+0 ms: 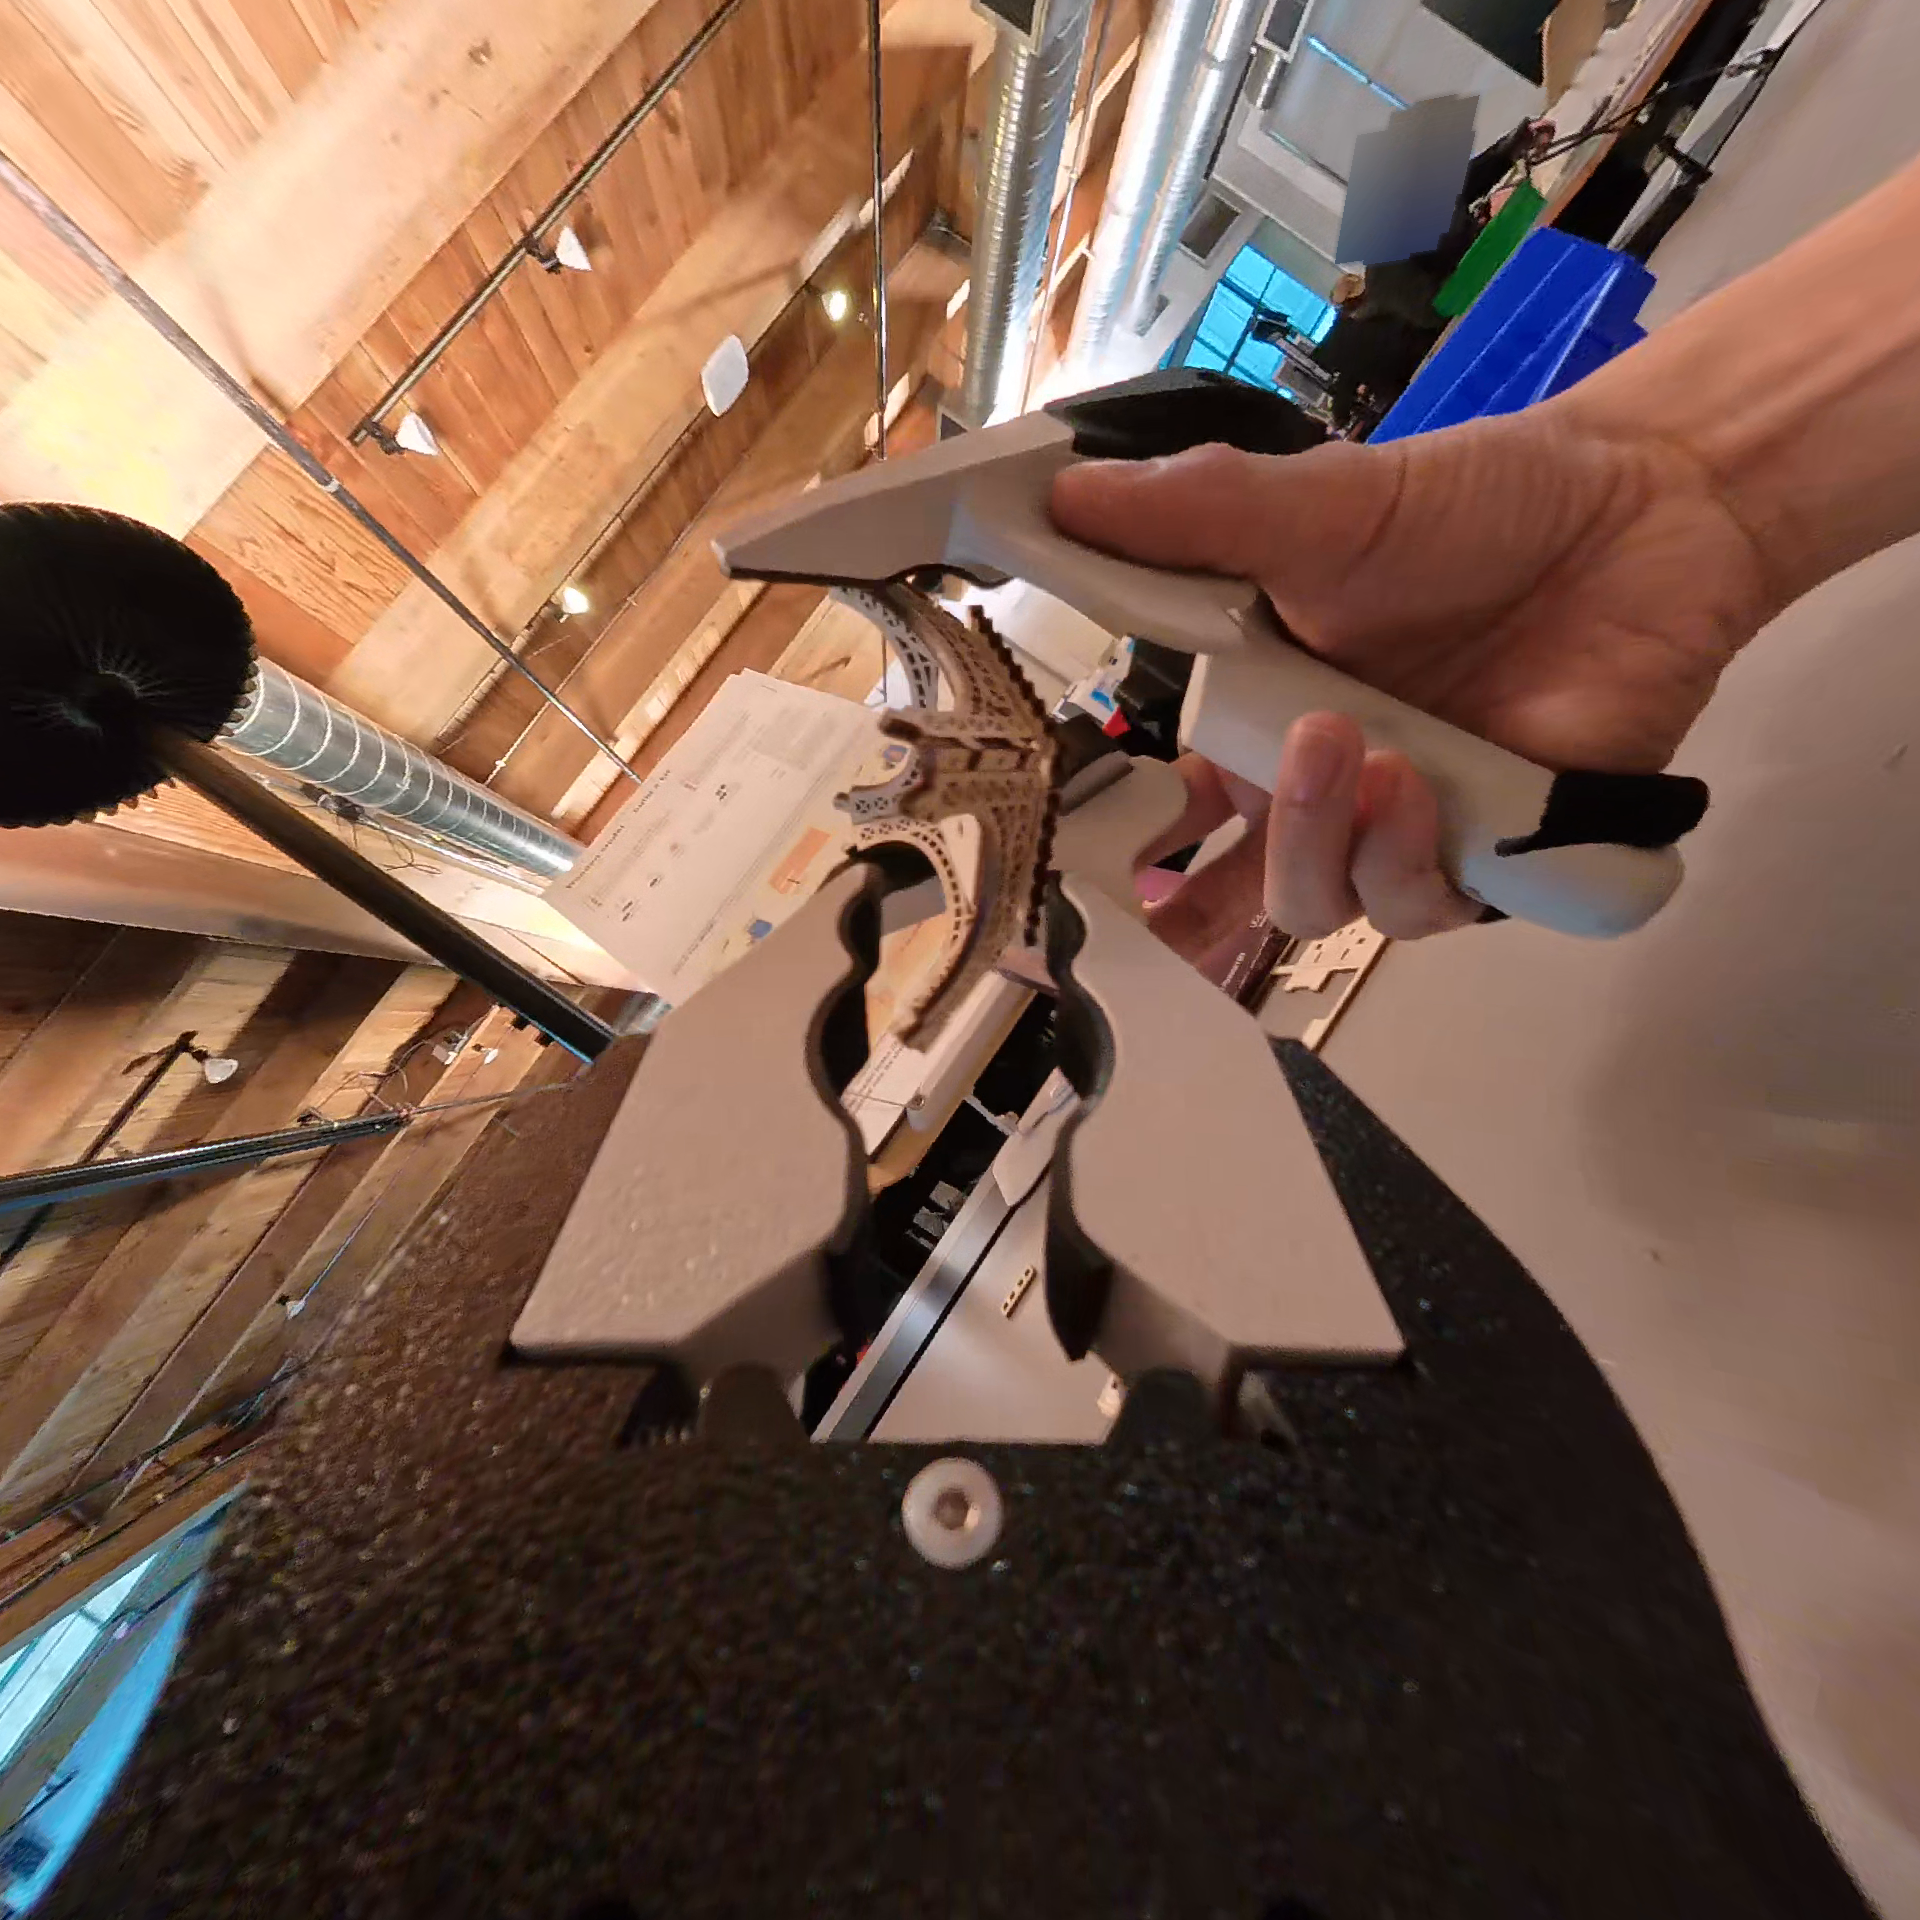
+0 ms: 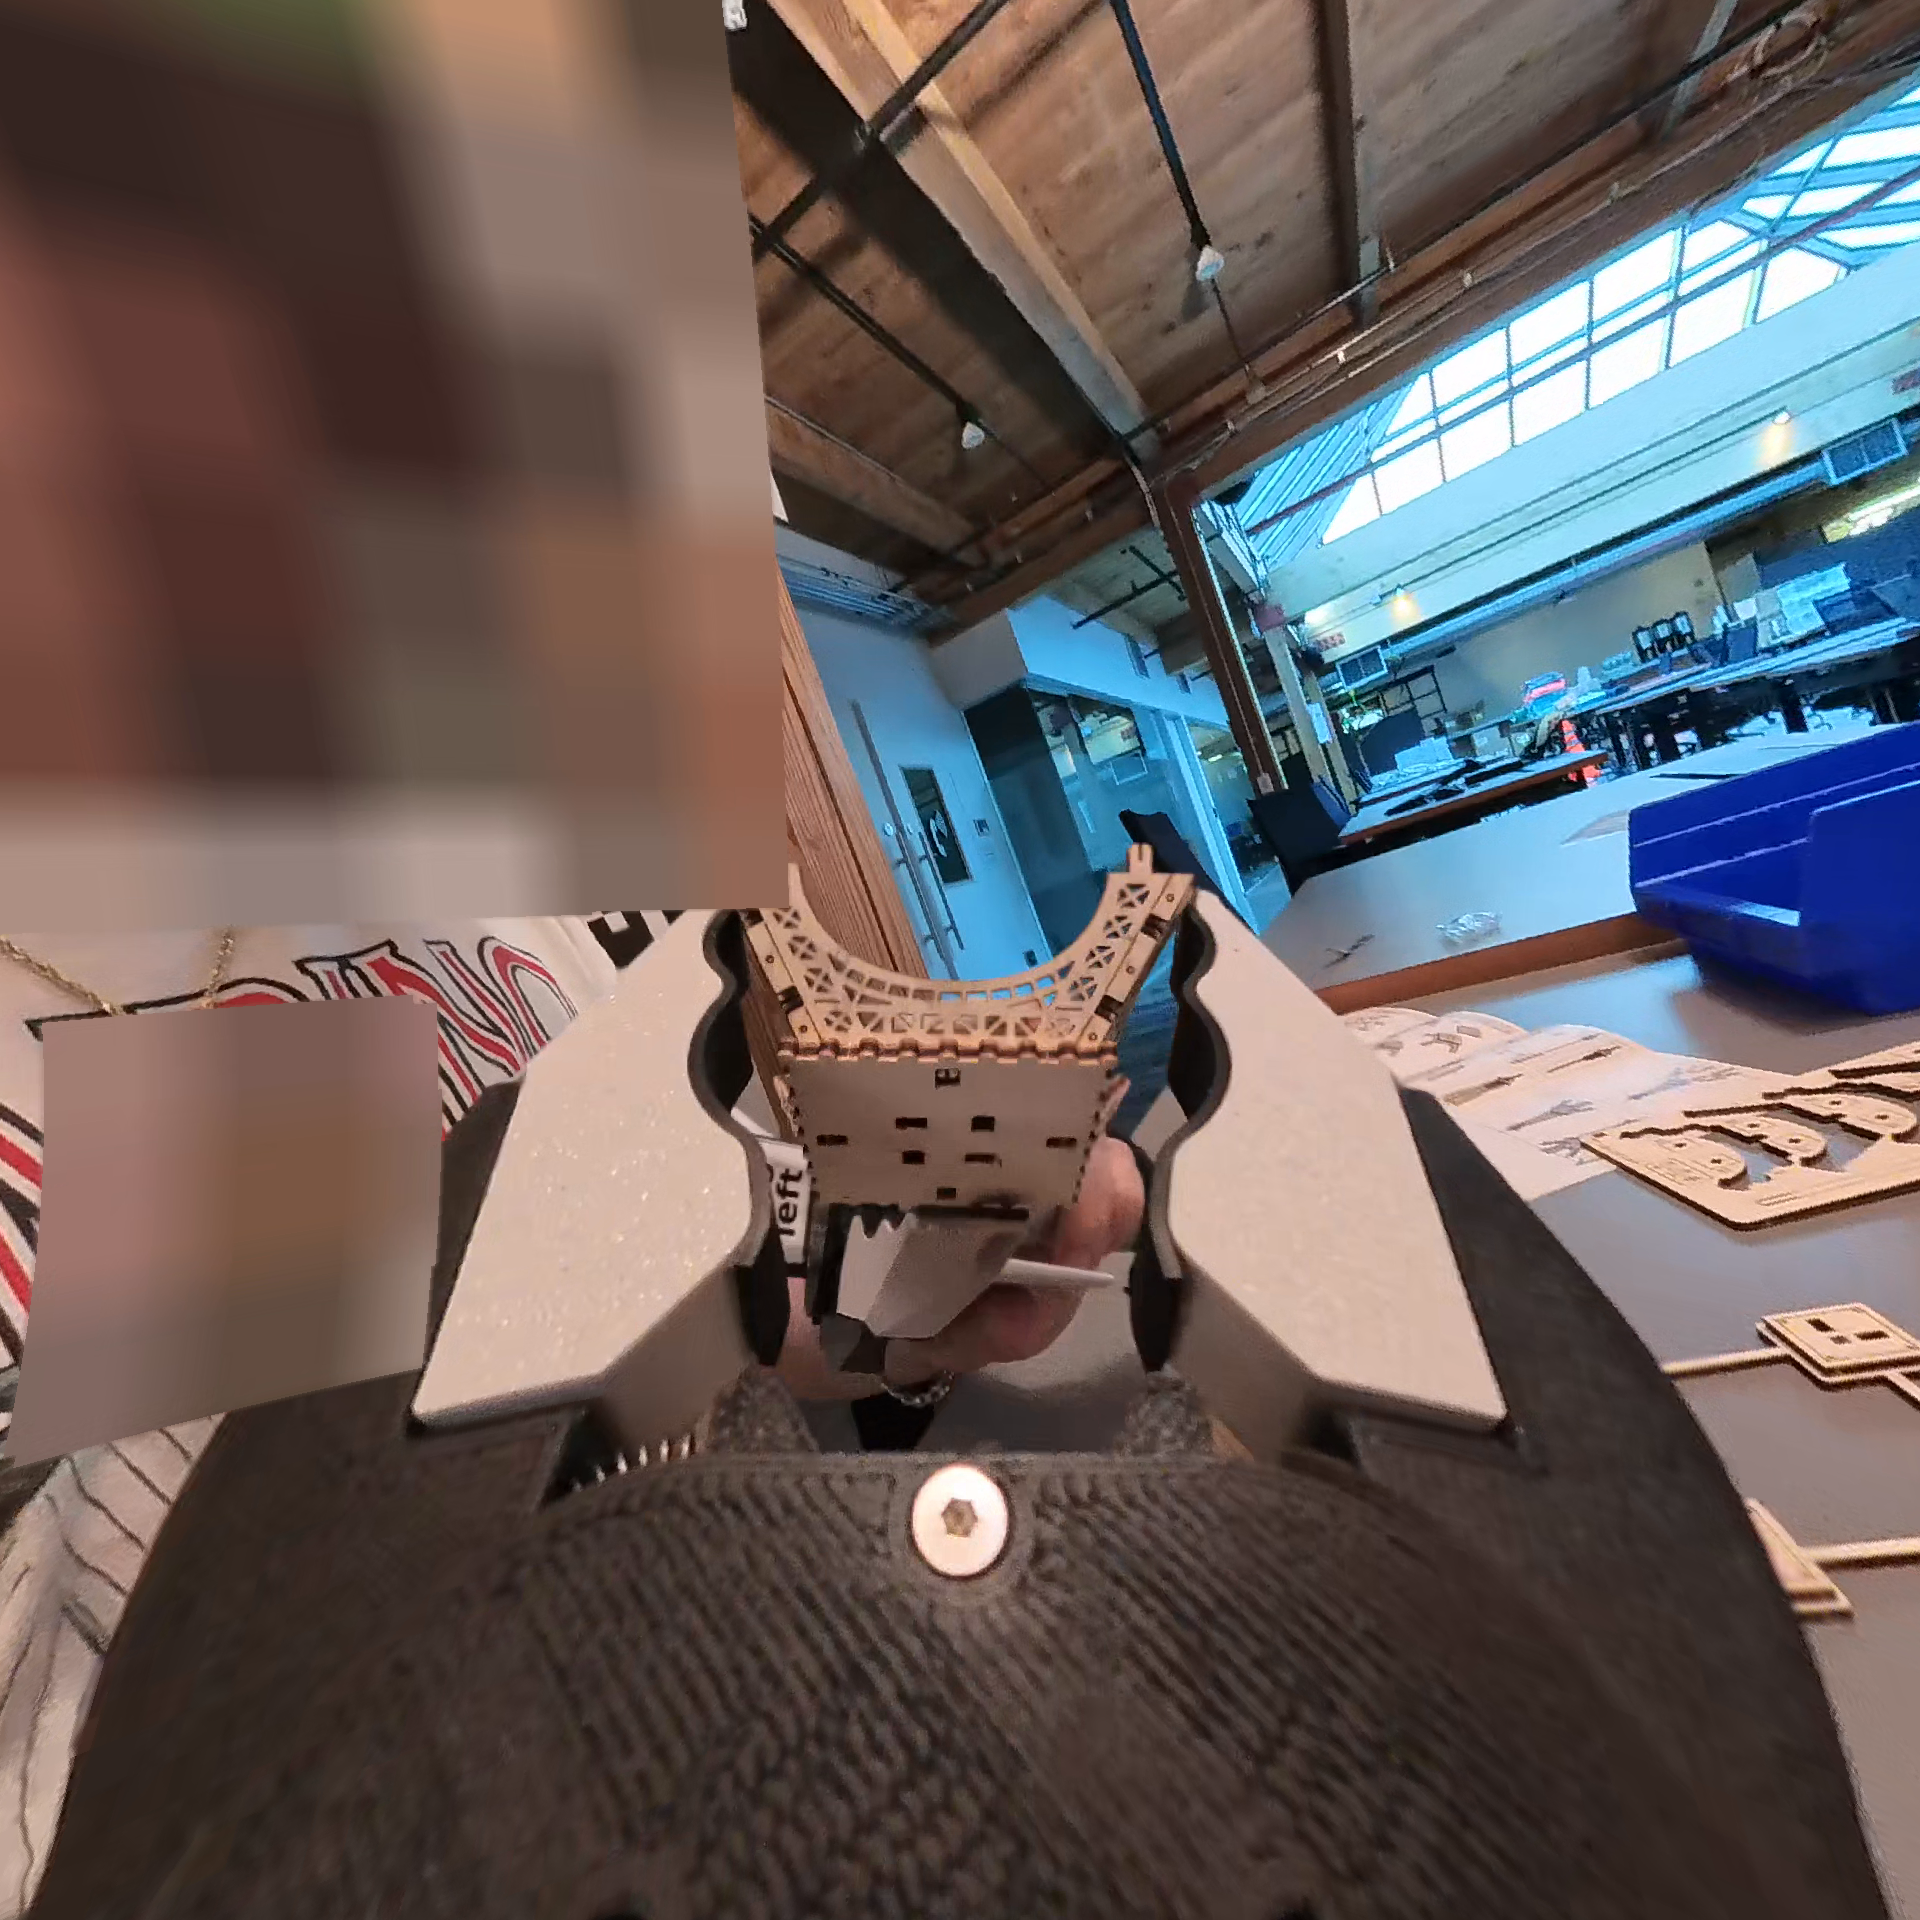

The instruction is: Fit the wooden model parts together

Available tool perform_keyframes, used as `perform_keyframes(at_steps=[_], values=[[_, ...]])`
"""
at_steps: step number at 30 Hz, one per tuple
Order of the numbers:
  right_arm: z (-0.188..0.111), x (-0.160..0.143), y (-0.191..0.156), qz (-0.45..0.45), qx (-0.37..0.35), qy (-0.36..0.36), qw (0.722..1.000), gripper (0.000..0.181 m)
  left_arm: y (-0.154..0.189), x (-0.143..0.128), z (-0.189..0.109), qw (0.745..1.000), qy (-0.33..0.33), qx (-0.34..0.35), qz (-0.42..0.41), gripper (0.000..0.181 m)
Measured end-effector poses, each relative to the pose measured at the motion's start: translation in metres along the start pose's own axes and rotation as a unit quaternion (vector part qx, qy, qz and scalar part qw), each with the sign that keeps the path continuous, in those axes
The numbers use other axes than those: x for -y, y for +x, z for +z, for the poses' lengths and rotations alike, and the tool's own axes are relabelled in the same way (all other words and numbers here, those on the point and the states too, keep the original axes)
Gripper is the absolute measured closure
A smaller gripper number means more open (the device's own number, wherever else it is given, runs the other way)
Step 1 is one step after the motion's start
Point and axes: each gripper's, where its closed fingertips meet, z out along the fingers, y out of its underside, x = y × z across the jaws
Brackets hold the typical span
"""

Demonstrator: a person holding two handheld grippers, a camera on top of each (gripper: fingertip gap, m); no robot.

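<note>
Bracketing a latticed, arch-legged wooden model (image 2: 940, 1049): right gripper (image 2: 956, 997)

Between the right gripper (image 2: 961, 940) fingers: gap filled across by the wooden tower base (image 2: 951, 1081), arched legs reaching both fingertips. Below it, blocked by the left gripper (image 2: 914, 1283). Right of the claw: open grey table (image 2: 1455, 914), then laser-cut wooden sheets (image 2: 1756, 1143) and blue bin (image 2: 1787, 883).

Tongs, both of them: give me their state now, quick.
Left tongs: closed on a leg of the wooden model, as far as shows.
Right tongs: closed on the wooden model, across its arched legs.
</note>
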Motion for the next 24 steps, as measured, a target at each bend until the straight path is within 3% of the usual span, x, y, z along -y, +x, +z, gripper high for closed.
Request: perform_keyframes(at_steps=[3,19,21,24], values=[[-0.003,0.007,-0.001,0.015,0.008,0.024,1.000,0.103,-0.002,0.004,-0.002,1.000,0.011,-0.009,-0.004,0.169],[-0.020,0.007,0.003,-0.015,-0.010,-0.001,1.000,0.104,-0.017,0.007,-0.002,0.996,-0.028,-0.055,0.057,0.169],[-0.025,0.007,0.004,-0.035,-0.022,-0.016,0.999,0.101,-0.015,0.006,-0.002,0.996,-0.030,-0.075,0.025,0.169],[-0.036,0.005,0.009,-0.099,-0.063,-0.066,0.991,0.097,-0.012,-0.002,-0.004,0.981,-0.038,-0.123,-0.145,0.169]])
